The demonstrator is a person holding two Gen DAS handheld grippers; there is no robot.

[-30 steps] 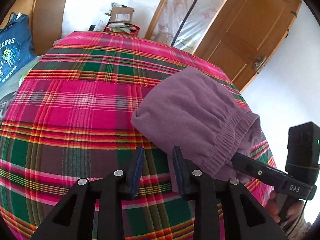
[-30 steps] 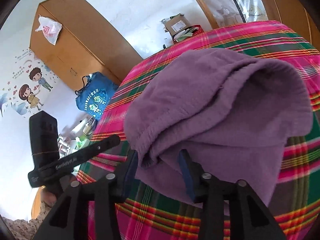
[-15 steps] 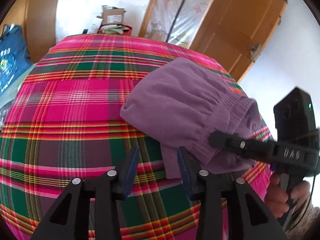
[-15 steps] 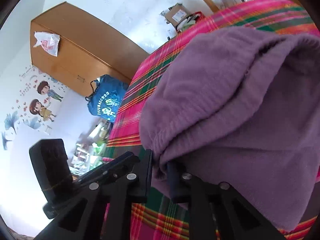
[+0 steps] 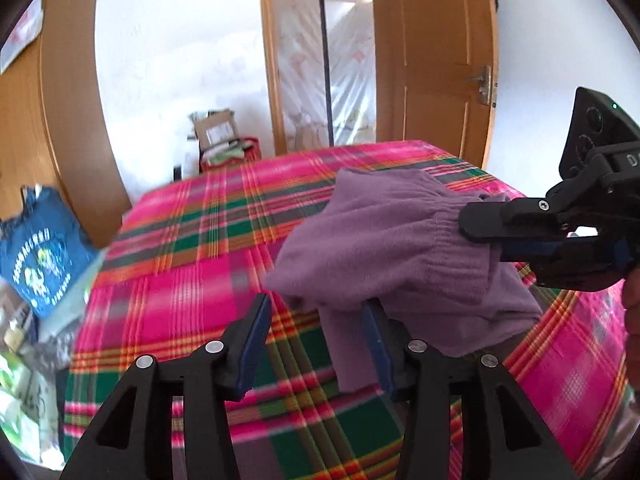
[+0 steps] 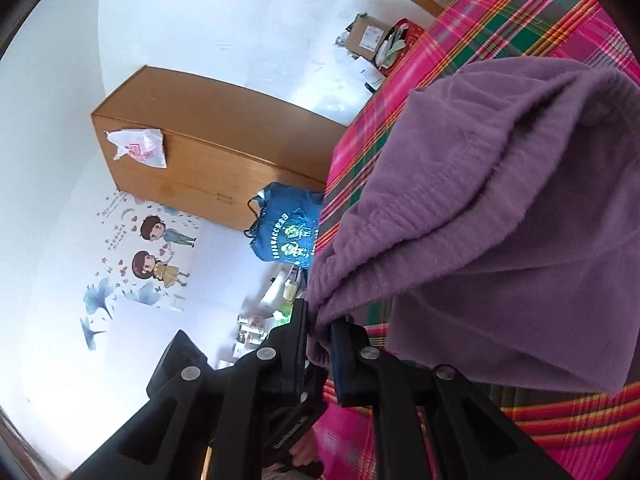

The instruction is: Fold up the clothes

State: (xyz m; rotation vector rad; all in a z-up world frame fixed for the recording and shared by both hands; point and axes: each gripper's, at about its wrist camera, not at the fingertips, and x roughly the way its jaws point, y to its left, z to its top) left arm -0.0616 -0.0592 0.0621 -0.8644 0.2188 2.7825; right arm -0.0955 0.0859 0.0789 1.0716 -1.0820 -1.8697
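hidden: far end of purple garment (image 5: 404,248) bunched, its long axis seemingly running left-right | place: lifted over plaid bed cover (image 5: 192,264) | right claw (image 6: 319,340) nipped tight on the elastic hem | left claw (image 5: 316,340) gaping wide, a hanging flap between its blue pads, gripping nothing

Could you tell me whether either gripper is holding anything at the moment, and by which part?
The right gripper pinches the purple garment at its gathered elastic edge. The left gripper is open and holds nothing.
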